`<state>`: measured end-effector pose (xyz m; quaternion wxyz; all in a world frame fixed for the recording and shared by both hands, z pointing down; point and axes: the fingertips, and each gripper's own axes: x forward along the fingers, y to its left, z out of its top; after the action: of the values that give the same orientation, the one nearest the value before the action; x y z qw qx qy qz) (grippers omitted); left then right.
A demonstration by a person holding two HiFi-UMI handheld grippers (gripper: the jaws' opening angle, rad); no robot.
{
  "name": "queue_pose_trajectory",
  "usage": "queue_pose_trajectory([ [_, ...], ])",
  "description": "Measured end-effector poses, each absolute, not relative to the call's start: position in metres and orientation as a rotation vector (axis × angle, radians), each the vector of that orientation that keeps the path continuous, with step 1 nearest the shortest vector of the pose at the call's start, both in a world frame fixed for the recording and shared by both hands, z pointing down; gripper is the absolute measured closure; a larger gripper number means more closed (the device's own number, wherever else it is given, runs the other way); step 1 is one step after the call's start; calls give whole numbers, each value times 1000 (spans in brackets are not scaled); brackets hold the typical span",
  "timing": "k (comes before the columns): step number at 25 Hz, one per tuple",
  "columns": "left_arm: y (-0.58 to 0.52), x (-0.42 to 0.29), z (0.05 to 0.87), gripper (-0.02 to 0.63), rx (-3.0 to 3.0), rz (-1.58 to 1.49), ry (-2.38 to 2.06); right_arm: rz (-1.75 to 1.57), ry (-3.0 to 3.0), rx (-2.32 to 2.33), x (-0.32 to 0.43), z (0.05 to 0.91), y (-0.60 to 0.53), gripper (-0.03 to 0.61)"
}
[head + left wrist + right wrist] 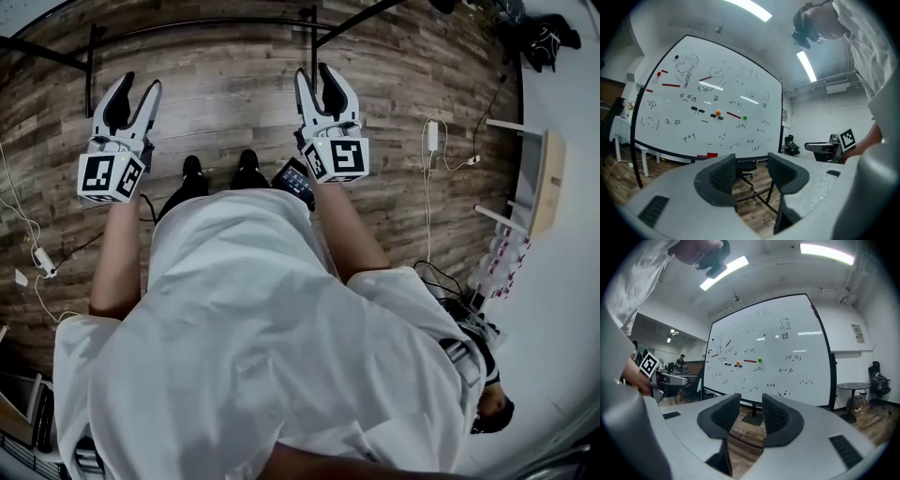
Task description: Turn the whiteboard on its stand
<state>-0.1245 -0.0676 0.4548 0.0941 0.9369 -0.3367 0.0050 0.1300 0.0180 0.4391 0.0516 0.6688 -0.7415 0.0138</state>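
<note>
Both your grippers are out in front of you, level and side by side above the plank floor (234,103), both aimed at the whiteboard (708,93). It stands well apart from you on its stand, writing face towards you and leaning slightly.

The left gripper (751,159) has its jaws apart with nothing between the ribbed dark pads, only a view through to an office chair (746,168) and the floor. The right gripper (751,399) has its jaws a narrow gap apart, also with nothing in them. Through the gap you can see the stand's dark flat foot (752,419).

I'd judge that this side-by-side hold suits a wide, flat panel, which wants a hand near each edge so it swings evenly. It fits walking up to the board just as well as standing off from it once it has been swung, and this scene can't tell me which.

The panel is glossy white and picks up streaks from the ceiling lights, with a thin black frame around it. Small doodled faces cover it, along with red magnetic strips, an orange magnet (718,112) and a green magnet (744,117). That slick face would give pads nothing to bite on, so the frame looks like the only real purchase.

The floor is matte wood grain, good for steady footing.
</note>
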Motion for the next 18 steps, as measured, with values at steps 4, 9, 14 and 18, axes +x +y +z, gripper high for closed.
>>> queue_pose_trajectory([
  [4,-65,-115,450,393,2786,0,-981,48,-2271,2013,132,438,19,434],
  [9,-60,-107,450,393,2793,1,-963,55,-2283,2009,133,441,20,437],
  [14,-57,-106,456,393,2781,17,-970,55,-2273,1992,135,446,18,440],
  [18,-56,-105,458,393,2774,15,-966,51,-2256,1994,139,449,18,444],
])
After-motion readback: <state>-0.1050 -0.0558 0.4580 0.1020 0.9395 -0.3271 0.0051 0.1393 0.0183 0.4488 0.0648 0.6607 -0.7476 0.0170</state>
